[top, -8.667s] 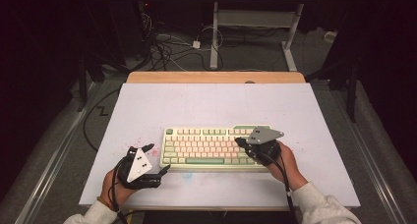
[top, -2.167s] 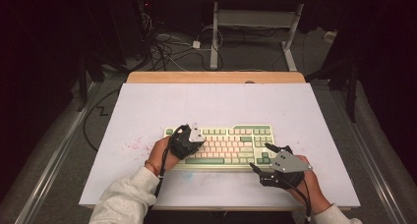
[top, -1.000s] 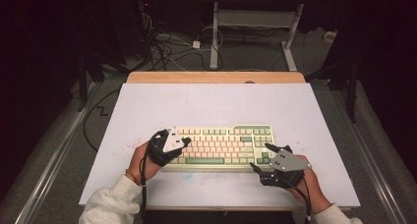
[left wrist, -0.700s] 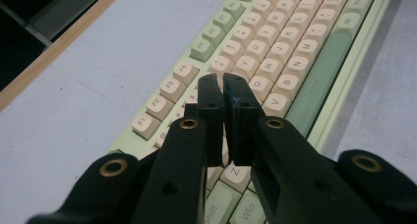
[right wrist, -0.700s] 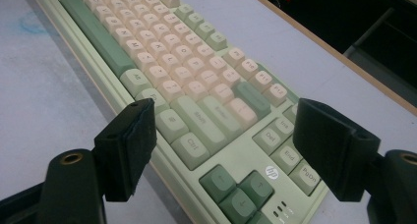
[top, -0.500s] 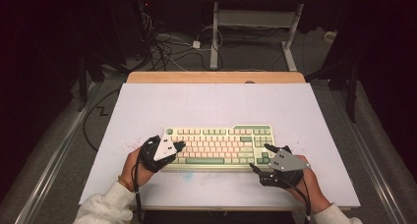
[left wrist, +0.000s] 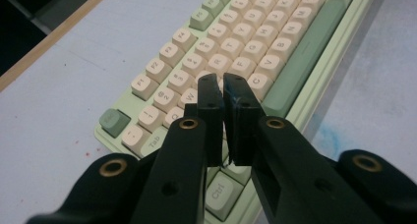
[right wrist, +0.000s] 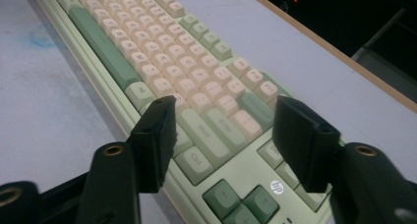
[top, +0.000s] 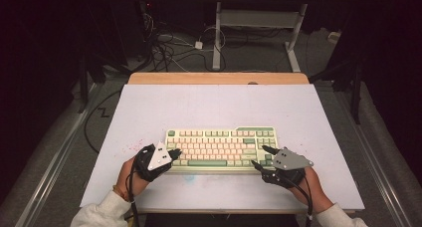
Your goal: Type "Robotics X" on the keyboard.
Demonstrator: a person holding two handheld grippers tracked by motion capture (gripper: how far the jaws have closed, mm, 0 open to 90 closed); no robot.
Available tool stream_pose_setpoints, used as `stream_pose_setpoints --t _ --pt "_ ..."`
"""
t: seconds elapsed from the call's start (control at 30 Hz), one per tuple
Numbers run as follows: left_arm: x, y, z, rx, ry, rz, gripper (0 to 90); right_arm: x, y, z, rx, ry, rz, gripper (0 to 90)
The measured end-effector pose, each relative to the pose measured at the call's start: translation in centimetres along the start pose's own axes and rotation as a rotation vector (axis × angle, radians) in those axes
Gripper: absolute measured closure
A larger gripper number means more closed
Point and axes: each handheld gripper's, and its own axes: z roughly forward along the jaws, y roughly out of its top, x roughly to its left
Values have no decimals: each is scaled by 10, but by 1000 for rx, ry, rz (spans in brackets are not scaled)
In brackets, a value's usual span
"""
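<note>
High view: the keyboard (top: 221, 150) lies near the surface's (top: 214, 102) front edge, the left tool (top: 171, 154) at its left end, the right tool (top: 263, 156) at its right.

Left gripper view: jaws nearly shut, empty, over the letter keys; press one key squarely.

Right gripper view: jaws have just been closing, half apart, holding nothing, hovering above the right modifier keys.

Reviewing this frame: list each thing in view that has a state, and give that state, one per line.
keyboard: lying flat on the white table top, keys up, not lifted.
left gripper: shut, nothing between the jaws, tips over the keys at the keyboard's left end.
right gripper: open, jaws have just been closing, nothing gripped, over the keyboard's right end.
table: white top faintly stained, blue near the front, red specks at the left.
</note>
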Motion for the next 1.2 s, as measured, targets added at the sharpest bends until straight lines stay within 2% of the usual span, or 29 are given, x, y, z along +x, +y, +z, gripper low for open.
stream_pose_setpoints --t 0.07,0.13,0.33,0.37,0.47,0.53,0.6,0.67,0.73,0.83,0.9,0.97,1.03,1.1,1.2 --pt "0 -2 -1 -4 6 2 843 -2 2 1 2 14 5 561" --pt "0 -5 -2 -3 8 -3 820 -3 4 3 4 32 10 677" --pt "-4 -10 -5 -6 9 -3 794 -8 15 15 37 88 39 899" --pt "-4 -11 -5 -6 1 0 750 -8 17 16 42 95 41 900" --pt "-4 -14 -6 -12 6 -2 705 -6 24 24 57 107 26 900" --pt "-4 -16 -6 -7 16 -15 583 -4 28 31 64 118 19 900" --pt "-3 -18 -8 -22 9 -24 549 -2 33 39 65 129 4 900" --pt "-4 -19 -8 -23 17 -20 470 1 38 47 80 139 -4 900" --pt "-5 -21 -8 -13 22 -39 386 2 41 54 87 146 -9 900" --pt "-7 -27 -7 -1 50 -47 312 4 46 65 102 158 -18 900" --pt "-8 -29 -8 -1 70 -53 215 5 50 70 102 164 -25 900" --pt "-9 -31 -10 -17 59 -60 215 7 53 77 113 167 -29 900" --pt "-9 -31 -13 -22 80 -56 215 8 55 83 119 173 -38 900" --pt "-7 -32 -17 -48 75 -78 214 10 58 89 125 175 -36 900" --pt "-6 -33 -17 -38 76 -80 191 11 60 95 135 180 -44 900"
